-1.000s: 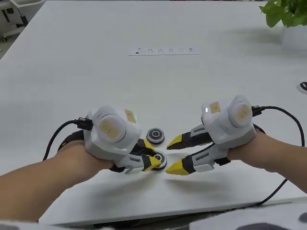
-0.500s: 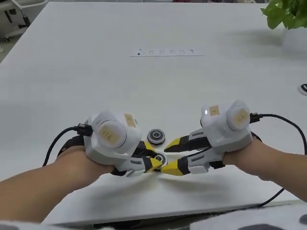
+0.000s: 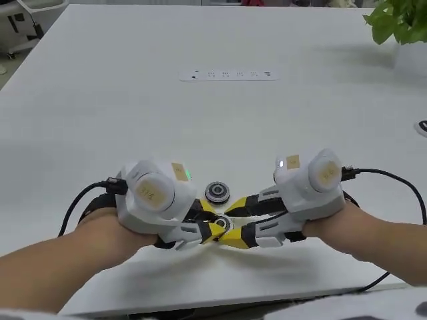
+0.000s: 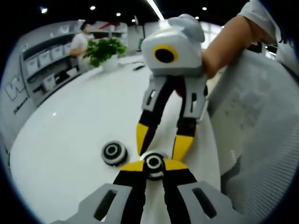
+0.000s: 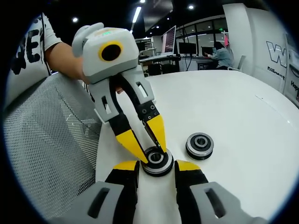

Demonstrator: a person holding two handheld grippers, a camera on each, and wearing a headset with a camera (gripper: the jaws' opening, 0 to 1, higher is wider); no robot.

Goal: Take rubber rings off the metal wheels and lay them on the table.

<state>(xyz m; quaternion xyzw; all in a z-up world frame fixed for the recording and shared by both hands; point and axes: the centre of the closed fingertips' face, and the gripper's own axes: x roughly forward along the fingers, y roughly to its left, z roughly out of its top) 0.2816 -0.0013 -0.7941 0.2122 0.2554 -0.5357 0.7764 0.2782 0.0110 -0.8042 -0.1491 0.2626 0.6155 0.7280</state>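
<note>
At the near edge of the desk [image 3: 200, 120], the left gripper [image 4: 154, 166] is clamped on a wheel [image 5: 157, 161]. The right gripper [image 5: 157, 168] brackets that same wheel, jaws narrow, grip unclear. The other wheel [image 3: 217, 191] lies just beyond.

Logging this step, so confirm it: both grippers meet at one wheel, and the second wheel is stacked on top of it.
Wrong on the stacking. The left gripper and right gripper do meet at one wheel, but the second wheel lies on the table beside it, apart, as the right gripper view shows.
</note>
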